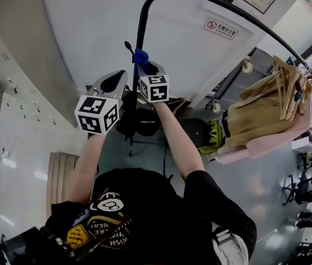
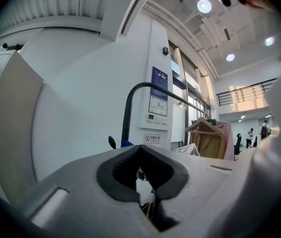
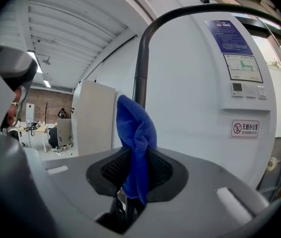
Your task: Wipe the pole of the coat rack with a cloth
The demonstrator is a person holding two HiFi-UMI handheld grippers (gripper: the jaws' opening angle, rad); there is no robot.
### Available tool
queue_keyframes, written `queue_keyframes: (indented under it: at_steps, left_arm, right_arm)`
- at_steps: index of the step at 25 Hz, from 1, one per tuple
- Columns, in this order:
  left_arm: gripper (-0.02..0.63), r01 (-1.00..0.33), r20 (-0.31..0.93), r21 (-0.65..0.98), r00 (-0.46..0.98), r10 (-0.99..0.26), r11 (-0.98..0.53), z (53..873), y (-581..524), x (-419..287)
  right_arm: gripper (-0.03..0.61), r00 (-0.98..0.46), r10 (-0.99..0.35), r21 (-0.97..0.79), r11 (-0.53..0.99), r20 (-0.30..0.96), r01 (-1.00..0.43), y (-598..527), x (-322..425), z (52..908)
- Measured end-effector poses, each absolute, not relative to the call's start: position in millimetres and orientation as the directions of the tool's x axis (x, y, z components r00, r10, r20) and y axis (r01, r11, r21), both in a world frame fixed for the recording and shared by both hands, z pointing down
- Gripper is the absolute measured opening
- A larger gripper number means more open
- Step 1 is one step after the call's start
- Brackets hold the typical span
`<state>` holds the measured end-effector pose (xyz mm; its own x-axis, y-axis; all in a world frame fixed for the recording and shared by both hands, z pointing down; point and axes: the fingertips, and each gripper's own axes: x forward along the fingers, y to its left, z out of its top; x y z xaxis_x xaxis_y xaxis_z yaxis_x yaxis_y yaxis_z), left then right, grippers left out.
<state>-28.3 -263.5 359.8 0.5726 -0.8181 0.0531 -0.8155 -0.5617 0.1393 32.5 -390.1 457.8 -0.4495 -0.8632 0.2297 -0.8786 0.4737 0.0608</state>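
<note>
The coat rack's black pole (image 1: 140, 26) rises from the floor and bends into an arch toward the right. My right gripper (image 1: 145, 68) is shut on a blue cloth (image 1: 140, 56) that lies against the pole's upright part, below the bend. In the right gripper view the cloth (image 3: 135, 133) sticks up from between the jaws of that gripper (image 3: 135, 155), with the pole (image 3: 140, 68) right behind it. My left gripper (image 1: 114, 81) is just left of the pole, shut and holding nothing. In the left gripper view, the pole (image 2: 126, 118) stands beyond the left gripper (image 2: 139, 150).
A tan coat on wooden hangers (image 1: 266, 109) and a pink garment (image 1: 266, 145) hang at the rail's right end. Behind the pole is a white wall with a no-smoking sign (image 1: 221, 27). Dark bags (image 1: 145, 120) sit at the rack's foot, and a slatted wooden board (image 1: 59, 175) lies on the floor at left.
</note>
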Motion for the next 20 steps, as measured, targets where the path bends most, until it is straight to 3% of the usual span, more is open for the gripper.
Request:
queue_keyframes:
  at_steps: [13, 16, 20]
  left_arm:
    - [0.0, -0.81, 0.018, 0.142, 0.576, -0.817, -0.568, 341.5, -261.7, -30.6]
    - [0.0, -0.815, 0.012, 0.138, 0.57, -0.822, -0.563, 338.8, -262.6, -33.1]
    - [0.0, -0.819, 0.013, 0.141, 0.563, -0.826, -0.556, 339.7, -265.9, -38.1]
  right_arm:
    - [0.077, -0.448, -0.89, 0.174, 0.43, -0.082, -0.886, -406.2, 35.8, 211.0]
    - [0.076, -0.442, -0.895, 0.165, 0.427, -0.064, -0.889, -404.9, 34.2, 210.7]
    - [0.075, -0.438, -0.899, 0.152, 0.432, -0.008, -0.889, -397.2, 27.5, 274.0]
